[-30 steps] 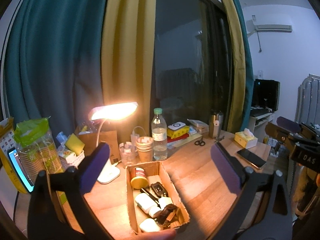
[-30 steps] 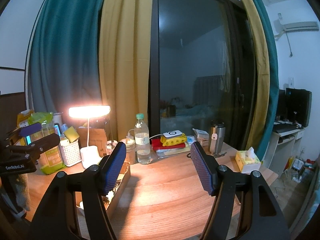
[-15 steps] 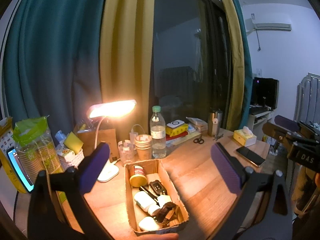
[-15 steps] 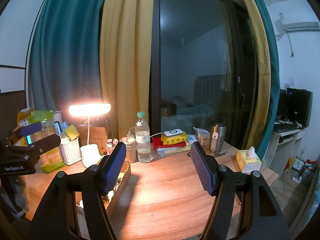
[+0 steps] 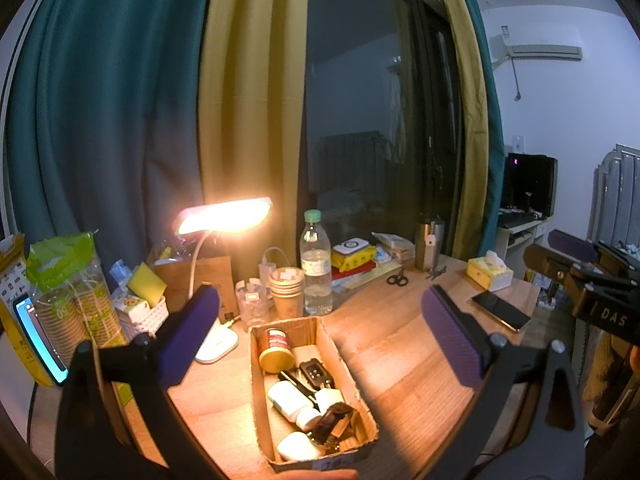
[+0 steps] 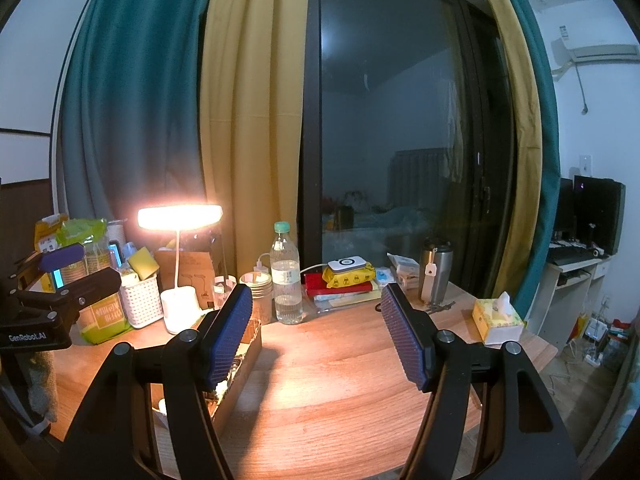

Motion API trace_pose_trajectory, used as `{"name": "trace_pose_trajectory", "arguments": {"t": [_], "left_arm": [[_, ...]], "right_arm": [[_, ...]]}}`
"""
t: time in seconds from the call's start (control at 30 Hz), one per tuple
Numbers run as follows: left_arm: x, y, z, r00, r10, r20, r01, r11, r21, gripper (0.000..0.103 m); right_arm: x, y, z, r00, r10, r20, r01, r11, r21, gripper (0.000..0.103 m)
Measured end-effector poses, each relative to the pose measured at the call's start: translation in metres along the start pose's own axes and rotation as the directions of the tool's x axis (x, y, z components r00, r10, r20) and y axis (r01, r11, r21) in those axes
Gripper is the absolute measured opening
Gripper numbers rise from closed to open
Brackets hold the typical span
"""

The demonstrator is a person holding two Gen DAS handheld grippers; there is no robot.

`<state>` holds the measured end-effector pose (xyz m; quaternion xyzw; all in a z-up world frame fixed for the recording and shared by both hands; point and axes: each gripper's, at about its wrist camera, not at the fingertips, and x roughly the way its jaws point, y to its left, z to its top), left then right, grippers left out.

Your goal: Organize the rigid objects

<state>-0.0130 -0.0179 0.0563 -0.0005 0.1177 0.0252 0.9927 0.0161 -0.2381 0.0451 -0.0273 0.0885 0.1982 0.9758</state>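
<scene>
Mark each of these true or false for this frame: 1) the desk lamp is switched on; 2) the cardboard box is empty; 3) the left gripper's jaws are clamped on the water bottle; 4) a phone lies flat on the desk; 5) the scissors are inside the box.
1) True. The desk lamp glows brightly.
2) False. The cardboard box holds several small things, among them a jar with a yellow lid and a car key.
3) False. The left gripper is open and holds nothing; the water bottle stands farther back.
4) True. The phone lies flat near the tissue box.
5) False. The scissors lie on the desk, outside the box.
</scene>
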Motion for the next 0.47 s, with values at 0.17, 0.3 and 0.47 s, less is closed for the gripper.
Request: {"name": "trace_pose_trajectory", "arguments": {"t": [0.17,0.3,0.47], "left_arm": [[0.0010,0.0012,-0.0026,1.000,0.001,-0.003,-0.001,1.000,0.004,0.102],[0.0010,0.0012,-0.0027,1.000,0.000,-0.005,0.001,1.000,0.007,0.102],[0.0056,0.0035,-0.0095,1.000,-0.005,-0.025,0.005,1.000,0.018,0.102]], "right_arm": [[0.0017,0.0001,0.0002,1.000,0.000,-0.002,0.000,1.000,-0.001,0.070],[0.0003,0.0016,-0.0028,1.000,0.003,-0.007,-0.003,1.000,-0.005,0.070],[0.0032,0.0033,-0.0067,1.000,0.007,-0.019,-0.007,1.000,-0.008,0.070]]}}
